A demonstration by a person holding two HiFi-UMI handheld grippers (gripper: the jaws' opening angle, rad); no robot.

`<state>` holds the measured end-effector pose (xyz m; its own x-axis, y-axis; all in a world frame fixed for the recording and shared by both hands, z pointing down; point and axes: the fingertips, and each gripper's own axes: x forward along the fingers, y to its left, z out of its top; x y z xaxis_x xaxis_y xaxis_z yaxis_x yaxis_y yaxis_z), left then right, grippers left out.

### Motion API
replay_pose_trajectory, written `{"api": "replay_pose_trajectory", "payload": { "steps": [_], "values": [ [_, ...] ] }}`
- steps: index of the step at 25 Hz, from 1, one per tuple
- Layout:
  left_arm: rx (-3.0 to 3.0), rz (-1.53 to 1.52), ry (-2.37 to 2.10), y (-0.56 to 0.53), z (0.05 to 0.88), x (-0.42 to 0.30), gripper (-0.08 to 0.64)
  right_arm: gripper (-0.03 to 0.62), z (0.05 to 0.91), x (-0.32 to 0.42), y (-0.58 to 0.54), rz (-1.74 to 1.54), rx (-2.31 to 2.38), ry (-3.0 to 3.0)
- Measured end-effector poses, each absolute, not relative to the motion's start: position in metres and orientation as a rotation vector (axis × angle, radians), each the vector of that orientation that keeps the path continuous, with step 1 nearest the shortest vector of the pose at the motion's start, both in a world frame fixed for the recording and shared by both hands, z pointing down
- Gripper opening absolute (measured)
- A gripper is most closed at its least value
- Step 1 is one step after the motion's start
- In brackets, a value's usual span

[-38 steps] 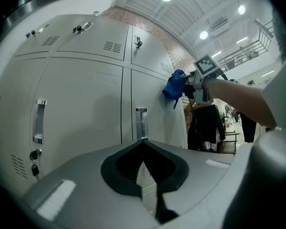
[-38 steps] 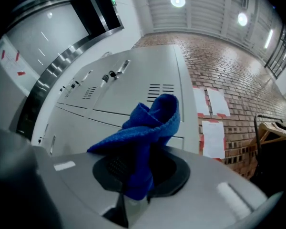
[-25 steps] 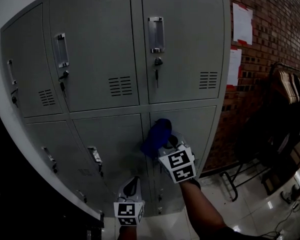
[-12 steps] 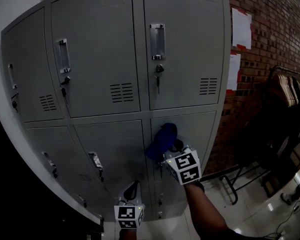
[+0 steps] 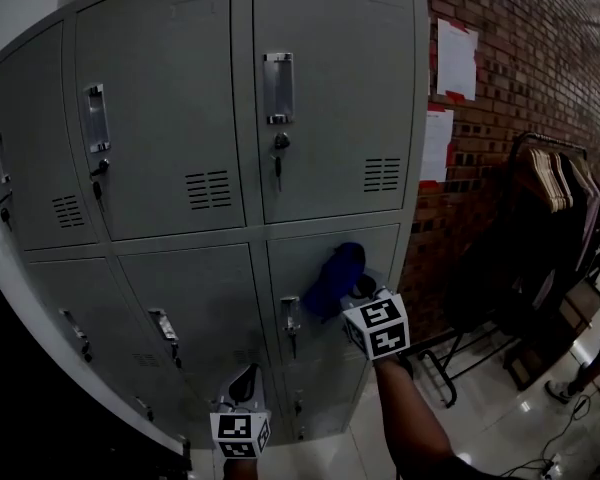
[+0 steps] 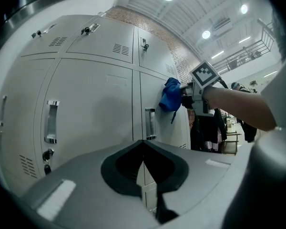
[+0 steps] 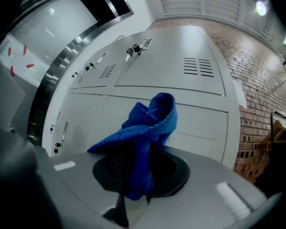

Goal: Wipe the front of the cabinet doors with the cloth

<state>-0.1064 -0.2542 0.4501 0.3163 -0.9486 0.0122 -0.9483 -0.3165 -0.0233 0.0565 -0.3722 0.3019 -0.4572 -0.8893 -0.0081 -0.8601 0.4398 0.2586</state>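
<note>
A grey metal cabinet [image 5: 180,118] with several locker doors fills the head view. My right gripper [image 5: 356,291] is shut on a bunched blue cloth [image 5: 335,276], which presses on the lower right door [image 5: 380,253] near its top. In the right gripper view the cloth [image 7: 145,128] rises out of the closed jaws toward the door [image 7: 200,123]. My left gripper [image 5: 245,378] hangs lower, in front of the bottom doors, shut and holding nothing. From the left gripper view [image 6: 143,162], the cloth [image 6: 171,94] and the right gripper [image 6: 193,97] show up ahead.
Handles [image 5: 277,88] and keys [image 5: 278,158] stick out from the door fronts. A brick wall [image 5: 500,88] with pinned papers [image 5: 457,58] stands right of the cabinet. A clothes rack [image 5: 555,198] with dark garments is at the far right, above a shiny tiled floor [image 5: 470,428].
The right gripper has carried the cloth to the right across the lower right door. The head view has swung so the cabinet sits further left. The left gripper stays low.
</note>
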Motion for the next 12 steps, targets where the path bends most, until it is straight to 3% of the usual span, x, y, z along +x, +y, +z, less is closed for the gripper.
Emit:
{"api": "replay_pose_trajectory", "payload": {
  "steps": [12],
  "values": [
    [-2.529, -0.043, 1.817, -0.253, 0.446, -0.098, 0.017, 0.069, 0.31, 0.15, -0.387, -0.325, 1.752, -2.379]
  ]
}}
